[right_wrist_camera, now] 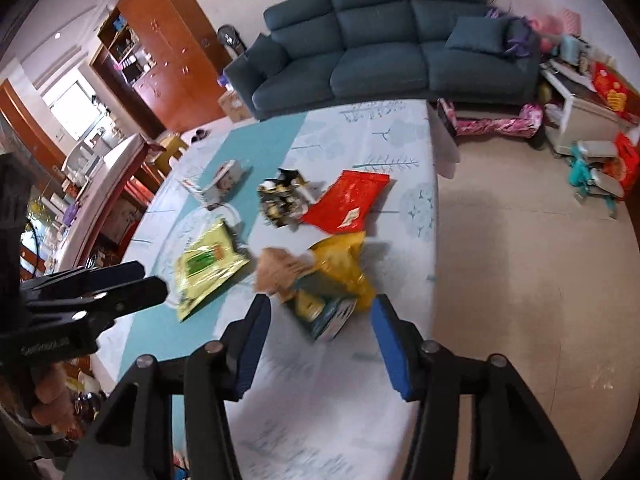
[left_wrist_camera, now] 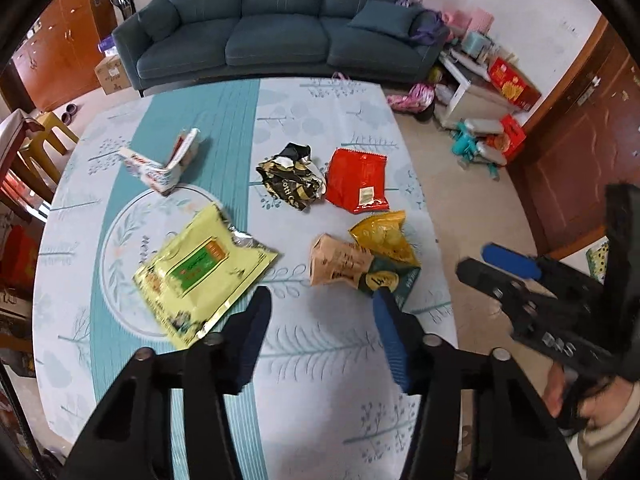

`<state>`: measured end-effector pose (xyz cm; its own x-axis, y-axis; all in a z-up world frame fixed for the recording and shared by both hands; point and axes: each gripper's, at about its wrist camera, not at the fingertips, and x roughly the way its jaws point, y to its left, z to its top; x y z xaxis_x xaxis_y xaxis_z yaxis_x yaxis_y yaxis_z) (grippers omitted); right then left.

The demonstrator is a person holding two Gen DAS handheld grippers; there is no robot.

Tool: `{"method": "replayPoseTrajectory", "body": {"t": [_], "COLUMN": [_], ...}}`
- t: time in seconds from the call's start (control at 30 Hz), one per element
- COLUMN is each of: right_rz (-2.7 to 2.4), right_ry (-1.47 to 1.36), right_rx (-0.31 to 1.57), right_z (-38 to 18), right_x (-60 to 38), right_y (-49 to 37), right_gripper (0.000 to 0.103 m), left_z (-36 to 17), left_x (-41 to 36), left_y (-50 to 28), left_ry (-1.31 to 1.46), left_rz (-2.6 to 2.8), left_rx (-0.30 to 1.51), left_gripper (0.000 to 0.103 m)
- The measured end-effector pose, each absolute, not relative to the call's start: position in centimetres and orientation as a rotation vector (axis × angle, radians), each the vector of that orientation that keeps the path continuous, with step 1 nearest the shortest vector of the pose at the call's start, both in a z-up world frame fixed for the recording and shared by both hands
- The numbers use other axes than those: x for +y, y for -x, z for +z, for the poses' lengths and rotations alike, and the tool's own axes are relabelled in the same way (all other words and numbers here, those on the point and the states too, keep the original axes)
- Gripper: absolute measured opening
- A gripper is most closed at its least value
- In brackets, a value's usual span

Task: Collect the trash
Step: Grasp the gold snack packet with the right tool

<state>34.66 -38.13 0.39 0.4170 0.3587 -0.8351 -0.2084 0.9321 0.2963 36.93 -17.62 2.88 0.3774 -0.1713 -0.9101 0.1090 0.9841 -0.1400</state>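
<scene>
Six pieces of trash lie spread on the table (left_wrist_camera: 344, 400), none gathered yet. Farthest left sits the torn white carton (left_wrist_camera: 162, 166), then the pale yellow-green pouch (left_wrist_camera: 200, 276), flat, with its near corner just beside the left gripper (left_wrist_camera: 320, 300); that gripper hovers over bare cloth with its jaws spread wide and nothing between them. Toward the middle is the crumpled black-and-gold wrapper (left_wrist_camera: 292, 178), touching or nearly touching the red packet (left_wrist_camera: 358, 174). Nearer, the tan packet (left_wrist_camera: 338, 260) and the yellow-and-green bag (left_wrist_camera: 386, 250) overlap in a loose heap. The right gripper (right_wrist_camera: 320, 304) is likewise wide open and empty, pointed at that heap, whose near edge lies just ahead of its fingertips (right_wrist_camera: 380, 312). My judgement is that the heap is the right gripper's target. Such foil is thin and slippery, so it seems best to pinch a raised fold, not a flat face, and to close fully before lifting. Taking both overlapped pieces at once risks dropping one. The left gripper would do well to catch the pouch by its lifted torn corner.
</scene>
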Motion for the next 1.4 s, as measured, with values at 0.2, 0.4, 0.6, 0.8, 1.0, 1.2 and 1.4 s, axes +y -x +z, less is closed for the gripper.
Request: {"method": "replayPoseTrajectory", "body": {"t": [0.2, 0.4, 0.6, 0.8, 1.0, 1.2, 1.4], "right_rz": [0.433, 0.511, 0.586, 0.592, 0.445, 0.281, 0.184], "right_ry": [-0.166, -0.153, -0.157, -0.172, -0.216, -0.331, -0.388], "right_rx": [1.204, 1.263, 1.291, 1.18, 1.094, 1.044, 1.043], "right_z": [-4.9, -7.9, -9.4, -7.3, -6.5, -6.6, -7.5], "right_x": [-38.8, -37.6, -36.7, -37.6, -40.3, -43.8, -45.5], "right_y": [-40.5, -42.6, -43.3, -42.5, -42.7, -43.0, -43.9], "right_gripper": [0.045, 0.033, 0.013, 0.01, 0.01, 0.01, 0.01], "left_z": [1.2, -0.5, -0.3, -0.2, -1.0, -3.6, -6.7], "left_x": [-17.8, -17.2, -17.8, -19.3, -21.6, -24.5, -27.2], "left_y": [-40.6, -43.5, -45.0, -46.8, -49.0, -51.0, -52.9], "left_ry": [0.08, 0.152, 0.163, 0.161, 0.148, 0.116, 0.032], "left_rz": [-0.169, -0.143, -0.152, -0.191, -0.224, -0.244, -0.195], "left_rx": [1.225, 1.285, 1.277, 1.278, 1.291, 1.342, 1.37], "left_gripper": [0.048, 0.048, 0.048, 0.054, 0.064, 0.066, 0.066]}}
